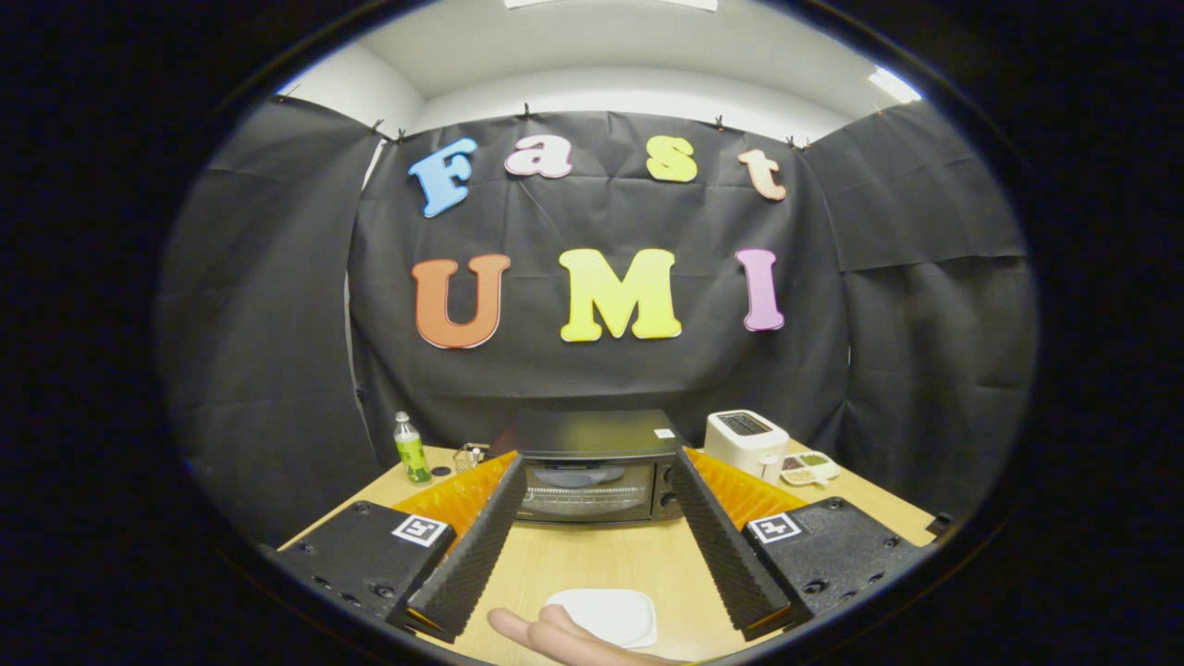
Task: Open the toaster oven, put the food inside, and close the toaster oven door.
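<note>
Your gripper (592, 546) was spread wide, holding nothing. The toaster oven (592, 467) sat shut beyond the fingers; the white plate (606, 615) lay near, risking a knock on approach.

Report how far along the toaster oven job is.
Nothing looks done: the toaster oven door is still shut beyond the fingers. In hand: the gripper is open, holding nothing. Left: opening the door, loading the food, closing it. A white plate sits near, food not discernible.
</note>
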A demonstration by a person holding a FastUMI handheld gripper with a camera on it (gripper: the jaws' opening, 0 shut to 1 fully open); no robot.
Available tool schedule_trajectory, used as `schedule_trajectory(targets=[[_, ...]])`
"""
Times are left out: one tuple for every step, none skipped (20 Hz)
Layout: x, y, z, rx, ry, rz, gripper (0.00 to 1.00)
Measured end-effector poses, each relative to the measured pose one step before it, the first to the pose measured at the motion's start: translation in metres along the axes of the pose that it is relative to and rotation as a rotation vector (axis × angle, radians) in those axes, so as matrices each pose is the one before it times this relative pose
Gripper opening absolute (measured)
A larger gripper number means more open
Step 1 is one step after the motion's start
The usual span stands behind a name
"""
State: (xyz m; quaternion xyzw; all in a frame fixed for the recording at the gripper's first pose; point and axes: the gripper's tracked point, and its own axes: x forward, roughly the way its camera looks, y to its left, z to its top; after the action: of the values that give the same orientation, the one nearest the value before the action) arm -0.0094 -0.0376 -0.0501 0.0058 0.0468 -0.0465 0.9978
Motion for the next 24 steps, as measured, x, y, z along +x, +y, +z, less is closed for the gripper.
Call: schedule_trajectory(targets=[[-0.01046,0.00007,0.00420,-0.00457,0.00457,-0.00138,1.00],[-0.00946,0.00185,0.00469,-0.00025,0.00254,0.00101,1.00],[-0.00949,-0.00014,0.00342,-0.00402,0.00737,-0.00099,1.00],[-0.00931,0.00085,0.00431,-0.00115,0.00419,0.00518,1.00],[-0.00976,0.00146,0.00635,0.00210,-0.01124,0.00614,1.00],[-0.00901,-0.00158,0.00981,-0.00082,-0.02429,-0.00866,1.00],[-0.00789,-0.00379,0.01131,-0.01118,-0.03180,-0.00733,1.00],[-0.00657,0.00009,0.00910,-0.02290,-0.02036,-0.00368,1.00],[-0.00886,-0.00078,0.00389,-0.01603,-0.01318,-0.01155,1.00],[-0.00564,0.00154,0.00540,-0.00653,-0.01501,-0.00341,1.00],[-0.00429,0.00477,0.00300,-0.00403,-0.00514,0.00384,1.00],[-0.00448,0.00575,0.00156,-0.00329,-0.00847,0.01599,1.00],[-0.00243,0.00425,0.00258,-0.00611,-0.00672,0.00998,1.00],[-0.00195,0.00022,0.00080,-0.00821,-0.00324,-0.00078,1.00],[-0.00213,-0.00149,-0.00036,-0.00516,-0.00304,-0.00227,1.00],[-0.00088,-0.00083,-0.00004,0.00121,-0.00023,-0.00160,1.00],[0.00074,0.00014,-0.00141,0.00687,0.00476,0.00213,1.00],[0.00152,-0.00094,-0.00216,0.01152,0.01062,-0.00070,1.00],[0.00190,-0.00231,-0.00377,0.01032,0.01063,-0.00057,1.00],[0.00179,-0.00342,-0.00127,0.00761,0.00765,-0.00435,1.00],[0.00209,-0.00280,-0.00262,0.00603,0.00777,-0.00239,1.00],[0.00225,-0.00109,-0.00148,0.00468,0.00712,-0.00134,1.00],[0.00180,-0.00243,-0.00205,0.00344,0.00572,-0.00377,1.00],[0.00066,-0.00149,-0.00157,0.00314,0.00480,-0.00279,1.00]])
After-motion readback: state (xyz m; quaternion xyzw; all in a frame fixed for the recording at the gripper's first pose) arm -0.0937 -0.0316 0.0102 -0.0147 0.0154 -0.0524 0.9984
